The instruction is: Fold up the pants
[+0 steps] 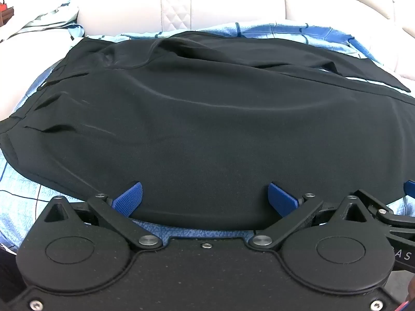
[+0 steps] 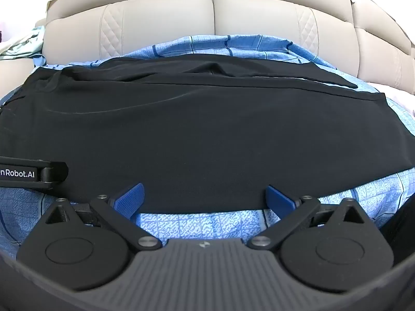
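One pair of black pants point(image 1: 207, 119) lies spread flat on a blue checked sheet point(image 1: 18, 194), its far edge close to the beige padded headboard point(image 2: 212, 20) and its near hem running just in front of both grippers, with bare sheet showing to the left, to the right and along the near side. Two grippers are in view: the left gripper point(image 1: 205, 197) and the right gripper point(image 2: 205, 198) sit side by side at that near hem. Each has its two blue fingers spread wide, the hem lying between them with nothing clamped.
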Available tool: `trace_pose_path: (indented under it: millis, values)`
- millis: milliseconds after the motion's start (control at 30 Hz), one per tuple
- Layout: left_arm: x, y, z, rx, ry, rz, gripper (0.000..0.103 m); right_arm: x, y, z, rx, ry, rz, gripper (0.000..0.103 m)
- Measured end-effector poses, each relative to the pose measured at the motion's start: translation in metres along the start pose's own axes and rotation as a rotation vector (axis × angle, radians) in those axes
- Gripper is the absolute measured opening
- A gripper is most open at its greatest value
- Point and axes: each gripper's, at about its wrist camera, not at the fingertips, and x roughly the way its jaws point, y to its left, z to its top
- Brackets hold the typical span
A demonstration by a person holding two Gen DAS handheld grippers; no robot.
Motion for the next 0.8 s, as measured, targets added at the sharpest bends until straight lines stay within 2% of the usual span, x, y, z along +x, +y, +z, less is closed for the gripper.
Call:
trace_pose_path:
  millis: [800]
  values:
    - [0.0012,0.0013,0.0023,-0.004,0.009,0.001,0.103,0.0010,0.0000,0.0010,0.002,0.011,0.004,0.103]
